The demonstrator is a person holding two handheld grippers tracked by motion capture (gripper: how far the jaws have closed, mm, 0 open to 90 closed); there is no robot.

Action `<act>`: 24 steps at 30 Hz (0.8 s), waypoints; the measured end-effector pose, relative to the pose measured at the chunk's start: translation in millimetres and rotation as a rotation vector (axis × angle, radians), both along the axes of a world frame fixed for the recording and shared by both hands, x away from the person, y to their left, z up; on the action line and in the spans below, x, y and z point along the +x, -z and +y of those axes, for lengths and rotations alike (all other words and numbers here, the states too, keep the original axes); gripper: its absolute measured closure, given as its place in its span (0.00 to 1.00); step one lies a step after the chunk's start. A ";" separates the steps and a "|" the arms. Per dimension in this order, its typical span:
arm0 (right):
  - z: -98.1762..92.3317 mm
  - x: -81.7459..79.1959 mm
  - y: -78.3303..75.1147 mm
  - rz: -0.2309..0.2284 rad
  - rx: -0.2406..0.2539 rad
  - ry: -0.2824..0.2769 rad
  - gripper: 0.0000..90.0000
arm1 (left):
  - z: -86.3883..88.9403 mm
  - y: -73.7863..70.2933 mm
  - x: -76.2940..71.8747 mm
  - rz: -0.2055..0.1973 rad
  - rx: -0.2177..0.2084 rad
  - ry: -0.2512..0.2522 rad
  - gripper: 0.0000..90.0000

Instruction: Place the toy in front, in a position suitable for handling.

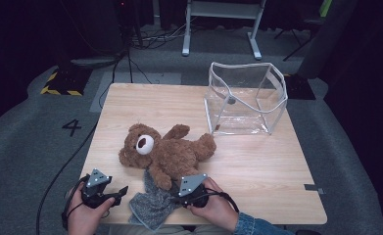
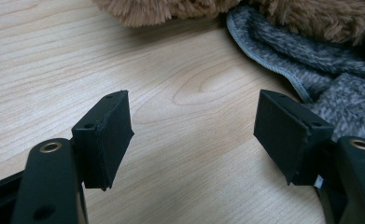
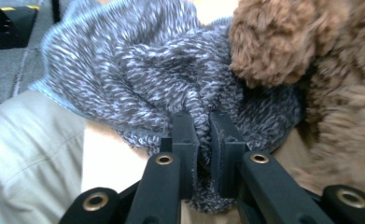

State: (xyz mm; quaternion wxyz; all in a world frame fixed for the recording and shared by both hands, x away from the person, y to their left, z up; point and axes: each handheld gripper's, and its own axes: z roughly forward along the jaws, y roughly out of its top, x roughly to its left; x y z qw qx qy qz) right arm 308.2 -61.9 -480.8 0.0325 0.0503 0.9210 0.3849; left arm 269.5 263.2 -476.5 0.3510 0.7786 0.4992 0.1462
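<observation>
The right gripper, at the lower centre of the high view, was clamped on a fold of the grey knit cloth, which lay at the near edge of the surface under the brown teddy bear. The left gripper, lower left, stood wide apart over bare wood, the cloth just right of it.
</observation>
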 end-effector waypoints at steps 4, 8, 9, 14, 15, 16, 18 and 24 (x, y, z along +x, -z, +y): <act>-12.7 -2.4 -14.5 0.005 0.071 -0.008 0.92 | -0.2 0.6 2.3 0.001 0.004 0.000 0.31; -28.7 -5.1 -29.9 0.004 0.124 0.001 0.92 | -3.5 -0.1 6.0 0.000 0.005 0.008 0.31; -31.6 -6.6 -32.7 0.017 0.141 0.017 0.92 | -4.7 -0.5 7.2 0.000 0.005 0.012 0.31; -60.7 -7.6 -50.8 0.001 0.204 0.065 0.92 | -9.0 -0.3 13.2 0.003 0.007 0.029 0.31; -66.7 -7.6 -54.2 -0.003 0.214 0.073 0.92 | -9.8 -0.3 14.5 0.004 0.008 0.033 0.31; -72.7 -7.8 -57.7 -0.005 0.223 0.082 0.92 | -11.0 -0.2 15.7 0.004 0.006 0.038 0.31; -84.5 -8.6 -64.6 -0.022 0.246 0.104 0.92 | -13.0 -0.5 18.4 0.002 0.009 0.047 0.31; -118.2 -11.9 -81.9 -0.051 0.273 0.156 0.92 | -17.6 -1.0 25.8 0.005 0.014 0.071 0.31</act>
